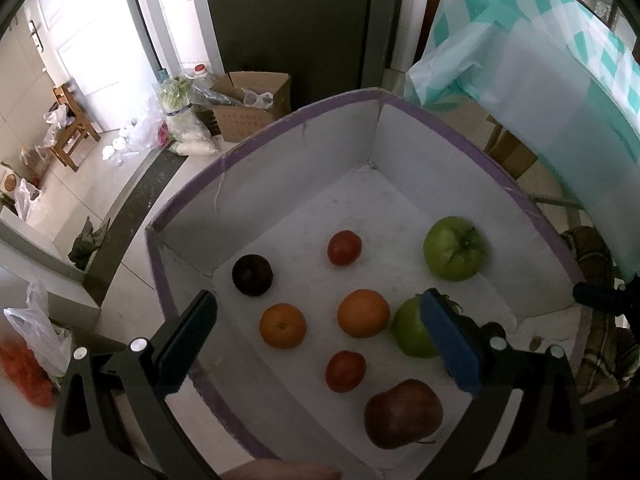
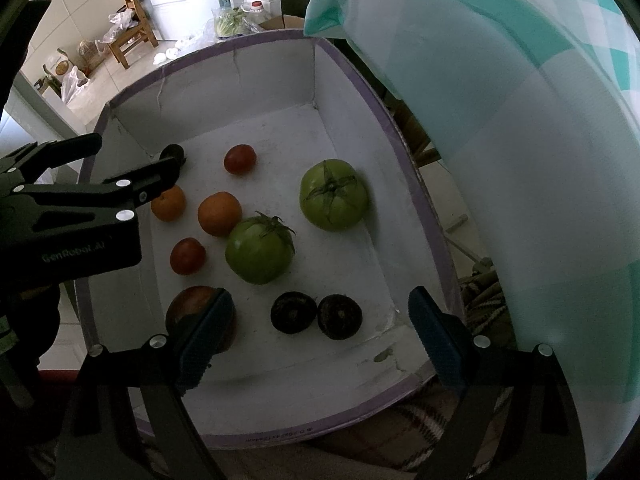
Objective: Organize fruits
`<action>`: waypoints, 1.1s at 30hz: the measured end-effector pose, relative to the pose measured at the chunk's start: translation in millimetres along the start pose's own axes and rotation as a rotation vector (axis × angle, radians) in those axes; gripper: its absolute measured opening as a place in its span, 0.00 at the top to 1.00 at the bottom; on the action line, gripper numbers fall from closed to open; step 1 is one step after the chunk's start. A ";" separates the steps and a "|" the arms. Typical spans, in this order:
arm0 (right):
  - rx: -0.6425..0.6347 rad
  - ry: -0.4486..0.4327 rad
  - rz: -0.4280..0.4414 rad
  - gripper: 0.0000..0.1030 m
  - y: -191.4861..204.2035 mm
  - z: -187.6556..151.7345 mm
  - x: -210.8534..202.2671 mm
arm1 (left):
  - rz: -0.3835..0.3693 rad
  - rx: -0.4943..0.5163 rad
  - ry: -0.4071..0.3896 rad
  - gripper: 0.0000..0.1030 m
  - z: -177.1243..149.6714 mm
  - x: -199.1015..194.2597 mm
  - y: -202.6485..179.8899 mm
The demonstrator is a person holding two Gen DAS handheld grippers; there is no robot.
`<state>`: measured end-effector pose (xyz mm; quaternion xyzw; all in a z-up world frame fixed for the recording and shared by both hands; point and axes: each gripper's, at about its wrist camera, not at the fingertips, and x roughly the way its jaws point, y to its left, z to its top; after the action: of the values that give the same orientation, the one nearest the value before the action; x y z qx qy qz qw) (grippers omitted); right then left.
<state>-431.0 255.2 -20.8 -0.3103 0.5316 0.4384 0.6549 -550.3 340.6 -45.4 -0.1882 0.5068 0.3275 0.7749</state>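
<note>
While both tongs hang over the white box (image 2: 360, 80), neither grips anything. The left gripper (image 1: 320, 336) has its 2 blue-padded jaws spread wide with nothing between them. Directly beyond its tips, inside the box, lie 2 oranges: 1 orange (image 1: 283, 325) nearer its left jaw, a second orange (image 1: 363, 313) toward its right jaw. A small red tomato (image 1: 345, 371) sits below the gap, and a dark red apple (image 1: 403, 414) lies closer in, under the right jaw. That jaw partly covers a green tomato (image 1: 412, 332). Farther out sit another red tomato (image 1: 344, 247), a dark round fruit (image 1: 253, 274) off to the left, and a larger green tomato (image 1: 456, 249) to the right.

The right gripper (image 2: 320, 340) is likewise spread wide and empty. Between its tips rest 2 dark round fruits (image 2: 294, 313), side by side and touching. Its left jaw overlaps the apple. In this view the left gripper reaches in from the left edge, angled down above the oranges.

The box has smooth white walls, a purple-edged rim and a scuffed floor. A translucent white and teal plastic sheet (image 2: 520, 160) hangs to the right of the right gripper. Plaid fabric (image 2: 420, 420) lies under the box's near edge.
</note>
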 end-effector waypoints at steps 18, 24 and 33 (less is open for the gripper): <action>-0.002 0.001 0.001 0.16 -0.1 -1.4 0.0 | 0.000 0.005 -0.002 0.01 -1.2 0.3 1.9; -0.001 0.002 0.001 0.16 -0.2 -1.2 -0.1 | -0.003 0.007 -0.001 0.01 -1.9 0.5 3.7; -0.002 0.003 0.003 0.16 -0.5 -1.7 -0.5 | -0.010 0.021 0.001 0.01 0.1 2.8 2.6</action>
<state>-431.2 253.4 -20.7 -0.3109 0.5323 0.4394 0.6534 -551.3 343.3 -47.8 -0.1827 0.5095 0.3183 0.7783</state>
